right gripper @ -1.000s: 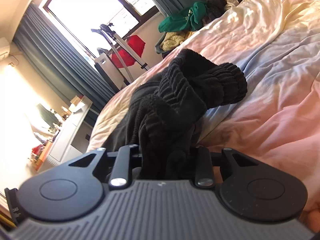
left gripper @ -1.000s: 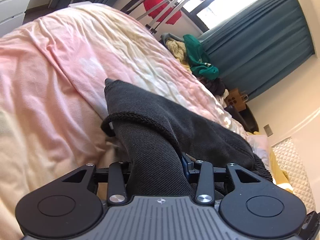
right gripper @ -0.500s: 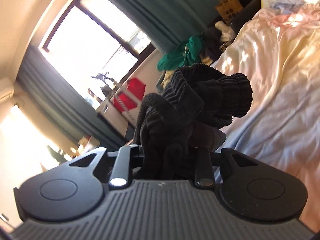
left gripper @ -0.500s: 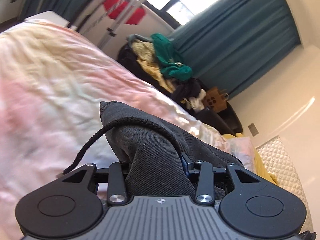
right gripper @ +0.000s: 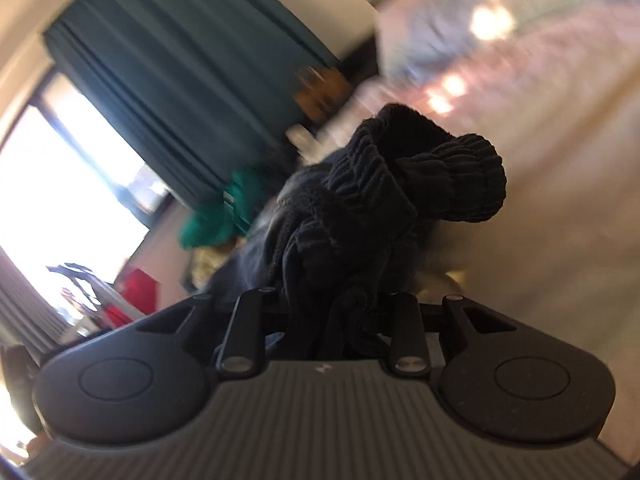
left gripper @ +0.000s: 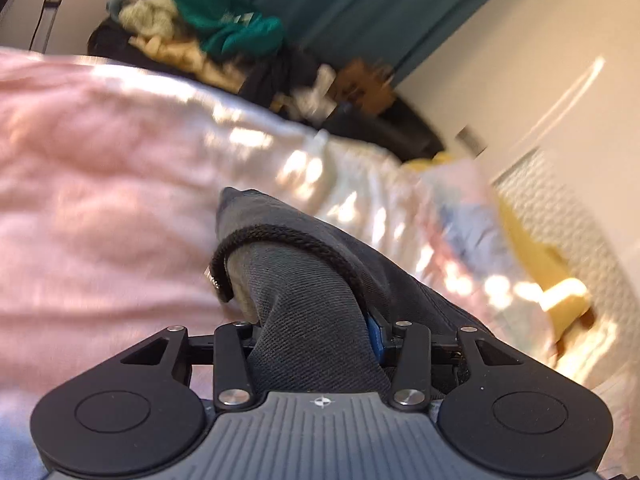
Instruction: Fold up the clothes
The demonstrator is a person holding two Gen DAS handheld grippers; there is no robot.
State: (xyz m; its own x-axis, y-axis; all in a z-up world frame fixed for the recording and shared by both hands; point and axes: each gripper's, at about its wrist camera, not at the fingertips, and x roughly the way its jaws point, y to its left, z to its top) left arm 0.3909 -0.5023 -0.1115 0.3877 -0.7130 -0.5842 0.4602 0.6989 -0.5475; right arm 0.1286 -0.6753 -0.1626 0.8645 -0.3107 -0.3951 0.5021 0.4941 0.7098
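A wide bed under a pink and pale crumpled quilt [left gripper: 100, 184] fills the left wrist view, with a heap of green and yellow clothes [left gripper: 208, 36] beyond its far edge. The left gripper [left gripper: 316, 320] is clamped on a dark grey woven garment [left gripper: 312, 304] lifted above the quilt.

In the right wrist view, blurred teal curtains [right gripper: 180, 80] stand behind; the right gripper [right gripper: 340, 312] pinches the garment's black ribbed bunched part [right gripper: 400, 192] above the quilt.

dark garment [left gripper: 312, 296] lifted higher off bed [left gripper: 100, 184], views swung toward headboard
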